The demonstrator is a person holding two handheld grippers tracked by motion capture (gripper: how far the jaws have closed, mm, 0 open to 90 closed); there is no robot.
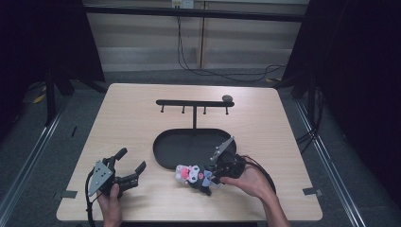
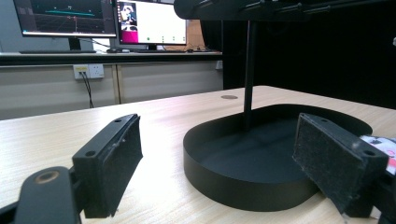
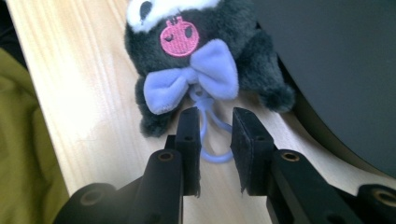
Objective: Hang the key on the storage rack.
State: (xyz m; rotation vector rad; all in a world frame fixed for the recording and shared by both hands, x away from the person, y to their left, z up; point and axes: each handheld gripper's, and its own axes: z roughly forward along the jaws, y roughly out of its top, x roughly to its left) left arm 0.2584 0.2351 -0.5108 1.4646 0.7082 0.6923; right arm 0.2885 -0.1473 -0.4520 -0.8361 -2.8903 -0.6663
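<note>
Right gripper view looks straight down on a small plush toy (image 3: 196, 60) lying on the pale wooden worktop (image 3: 84, 93) in the upper middle of the frame. Its body is dark grey and fluffy, with a white patch at the top, a round pink badge stitched with a little face, and a lilac bow under it. From the bow hangs a thin lilac loop (image 3: 212, 140), which runs down into the gap between the two jaws of the right hand-held gripper (image 3: 215, 140). The jaws stand narrow, close on either side of the loop, yet a slit remains and the pads do not press on it. A black tray (image 3: 336, 70) takes up the right side, its rim just beside the toy's foot.

High view puts the toy (image 1: 193, 176) at lower centre, just below the tray (image 1: 163, 146), with the right hand-held gripper (image 1: 213, 176) at its right side. At lower left, the left hand-held gripper (image 1: 132, 163) rests with jaws wide apart and nothing between them
</note>
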